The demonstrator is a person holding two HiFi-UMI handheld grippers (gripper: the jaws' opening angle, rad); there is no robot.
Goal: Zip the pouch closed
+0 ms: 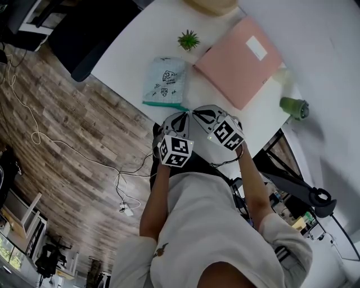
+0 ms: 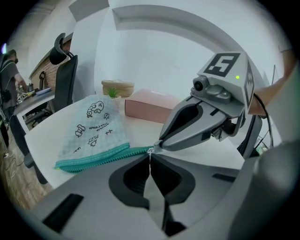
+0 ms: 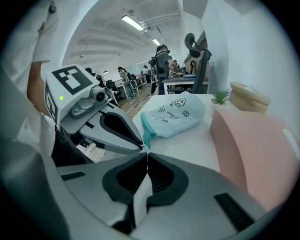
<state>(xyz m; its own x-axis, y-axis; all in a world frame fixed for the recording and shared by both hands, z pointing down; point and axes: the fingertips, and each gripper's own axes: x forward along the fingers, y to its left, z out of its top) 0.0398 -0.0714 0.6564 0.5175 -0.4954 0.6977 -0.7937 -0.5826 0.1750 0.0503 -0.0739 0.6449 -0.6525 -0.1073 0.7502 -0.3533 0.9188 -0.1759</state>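
The pale green printed pouch [image 1: 163, 79] lies flat on the white table [image 1: 140, 34], its teal zipper edge [image 1: 163, 104] toward me. In the left gripper view the zipper [image 2: 101, 157] runs right up to my left gripper [image 2: 150, 158], whose jaws are shut. My right gripper [image 2: 157, 146] comes in from the right, also shut, its tip at the zipper's end. A small pale pull [image 2: 150, 151] sits where the two tips meet; which jaws pinch it I cannot tell. In the right gripper view the right gripper [image 3: 146, 154] is shut beside the left gripper [image 3: 142, 147] and the pouch [image 3: 174, 112].
A pink folder [image 1: 239, 59] lies right of the pouch, a small green plant [image 1: 188, 40] and a tan round bowl [image 1: 214, 5] behind it. A green cup [image 1: 294, 107] stands at the table's right edge. An office chair [image 2: 63, 70] stands left; cables lie on the wood floor [image 1: 67, 129].
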